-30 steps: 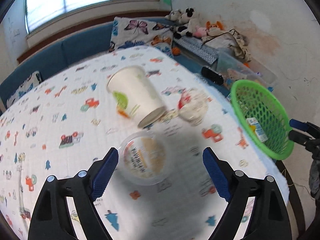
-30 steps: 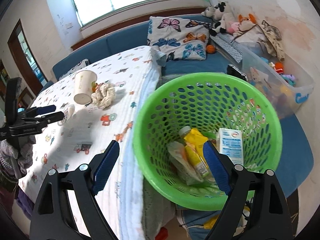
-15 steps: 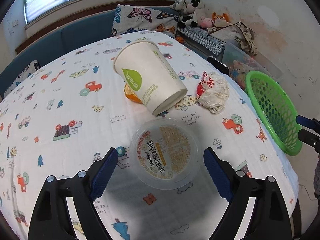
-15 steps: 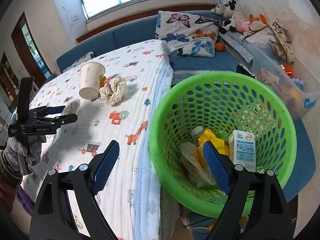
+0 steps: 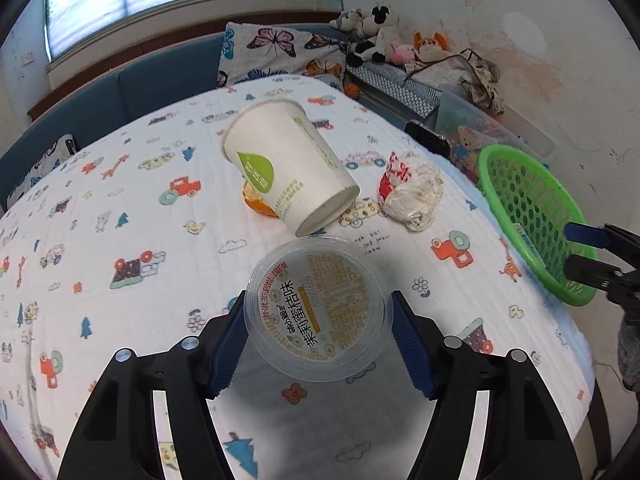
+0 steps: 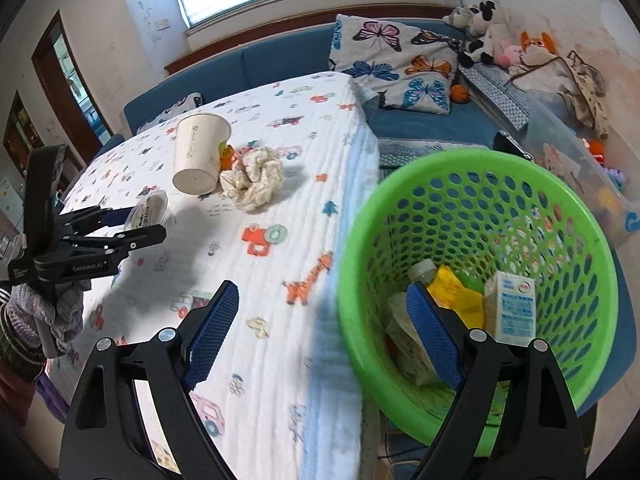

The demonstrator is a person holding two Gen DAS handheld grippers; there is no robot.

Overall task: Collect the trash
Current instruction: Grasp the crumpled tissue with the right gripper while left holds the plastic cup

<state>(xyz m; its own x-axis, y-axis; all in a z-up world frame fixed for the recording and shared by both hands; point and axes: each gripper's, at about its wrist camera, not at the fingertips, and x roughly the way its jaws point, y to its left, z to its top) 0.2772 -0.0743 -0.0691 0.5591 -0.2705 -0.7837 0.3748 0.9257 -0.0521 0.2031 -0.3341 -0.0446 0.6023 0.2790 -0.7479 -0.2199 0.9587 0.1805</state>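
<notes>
While your left tool point(image 5: 318, 344) pinches the lidded plastic cup point(image 5: 318, 308), the green basket point(image 6: 476, 280) waits off the table's point(image 6: 280, 280) right edge, beneath your spread right tool point(image 6: 320, 332).

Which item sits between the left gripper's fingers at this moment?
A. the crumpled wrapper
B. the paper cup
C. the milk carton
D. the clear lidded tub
D. In the left wrist view the clear tub fills the gap of the left gripper, with both blue pads at its rim; the paper cup and crumpled wrapper lie farther off on the table.
</notes>
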